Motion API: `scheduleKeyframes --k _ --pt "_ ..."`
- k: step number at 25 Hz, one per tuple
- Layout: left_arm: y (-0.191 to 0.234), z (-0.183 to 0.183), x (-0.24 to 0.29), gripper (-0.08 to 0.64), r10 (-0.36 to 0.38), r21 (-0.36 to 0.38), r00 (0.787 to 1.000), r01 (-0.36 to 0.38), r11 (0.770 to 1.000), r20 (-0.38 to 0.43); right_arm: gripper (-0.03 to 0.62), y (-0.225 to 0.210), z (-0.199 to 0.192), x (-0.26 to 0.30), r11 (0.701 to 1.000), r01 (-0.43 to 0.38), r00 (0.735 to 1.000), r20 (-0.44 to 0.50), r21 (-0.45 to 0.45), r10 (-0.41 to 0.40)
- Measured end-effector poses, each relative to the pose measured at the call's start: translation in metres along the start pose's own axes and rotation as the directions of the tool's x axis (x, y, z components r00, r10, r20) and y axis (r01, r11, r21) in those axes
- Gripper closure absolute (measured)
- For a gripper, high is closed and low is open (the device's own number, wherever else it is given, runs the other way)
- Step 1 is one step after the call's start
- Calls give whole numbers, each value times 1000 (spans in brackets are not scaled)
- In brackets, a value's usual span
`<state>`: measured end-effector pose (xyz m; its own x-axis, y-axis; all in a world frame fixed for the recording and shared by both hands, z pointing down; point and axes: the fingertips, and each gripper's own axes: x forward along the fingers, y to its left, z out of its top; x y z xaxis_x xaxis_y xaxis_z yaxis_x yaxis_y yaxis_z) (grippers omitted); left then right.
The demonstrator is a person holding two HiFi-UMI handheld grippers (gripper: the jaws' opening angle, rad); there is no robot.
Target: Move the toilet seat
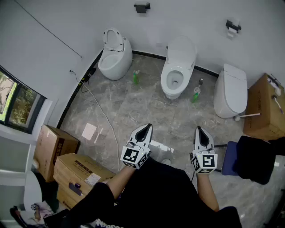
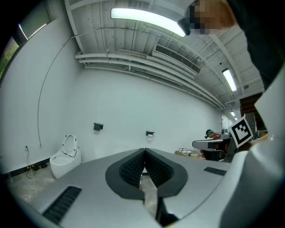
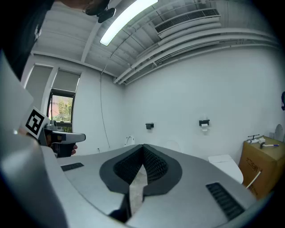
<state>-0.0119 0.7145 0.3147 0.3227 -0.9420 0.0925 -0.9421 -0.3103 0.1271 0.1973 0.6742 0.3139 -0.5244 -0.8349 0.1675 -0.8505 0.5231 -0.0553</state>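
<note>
Left hand-held gripper (image 1: 146,128) is clenched, jaws pressed together with nothing between them, and its own view (image 2: 144,151) shows the same. The right hand-held gripper (image 1: 201,130) is the same story: jaws together and empty, also in its own camera (image 3: 143,147). We're holding both out in front of us over the grey marbled floor (image 1: 124,111), side by side and well apart from the toilets.

Three toilets are lined up along the white wall ahead of us. The left toilet (image 1: 116,62) has its upright toilet seat (image 1: 113,40) standing open against the back, and the left gripper view catches it too (image 2: 69,144). The middle toilet (image 1: 174,84) has the lid (image 1: 181,50) up and a lowered toilet seat (image 1: 170,76) lying around the bowl. The right toilet (image 1: 231,91) is closed. Neither hand-held gripper touches any of them.

Other stuff around:
- A green bottle (image 1: 136,78) stands on the floor between the left and middle toilets.
- Another green bottle (image 1: 195,95) stands between the middle and right ones.
- There are two cardboard boxes (image 1: 75,173) at our left near the window (image 1: 18,104).
- One more box (image 1: 265,109) is just beside the right toilet.
- A white cable (image 1: 100,111) snakes across the floor.
- Two black roll holders (image 1: 142,7) are up on the wall.
</note>
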Motion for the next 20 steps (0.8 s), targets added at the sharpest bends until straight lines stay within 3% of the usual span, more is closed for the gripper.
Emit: scheduleKeyframes --k 9,15,20 --pt "7 3 -1 546 22 -38 1000 -21 999 14 561 -10 14 -11 998 52 993 109 -44 -47" --pt "8 -4 -4 547 28 -30 1000 -28 999 -3 561 -9 1 -12 999 43 994 103 9 -44" --pt "25 -12 7 547 48 -31 999 -49 998 -17 561 -14 -4 1 995 101 990 94 8 -101"
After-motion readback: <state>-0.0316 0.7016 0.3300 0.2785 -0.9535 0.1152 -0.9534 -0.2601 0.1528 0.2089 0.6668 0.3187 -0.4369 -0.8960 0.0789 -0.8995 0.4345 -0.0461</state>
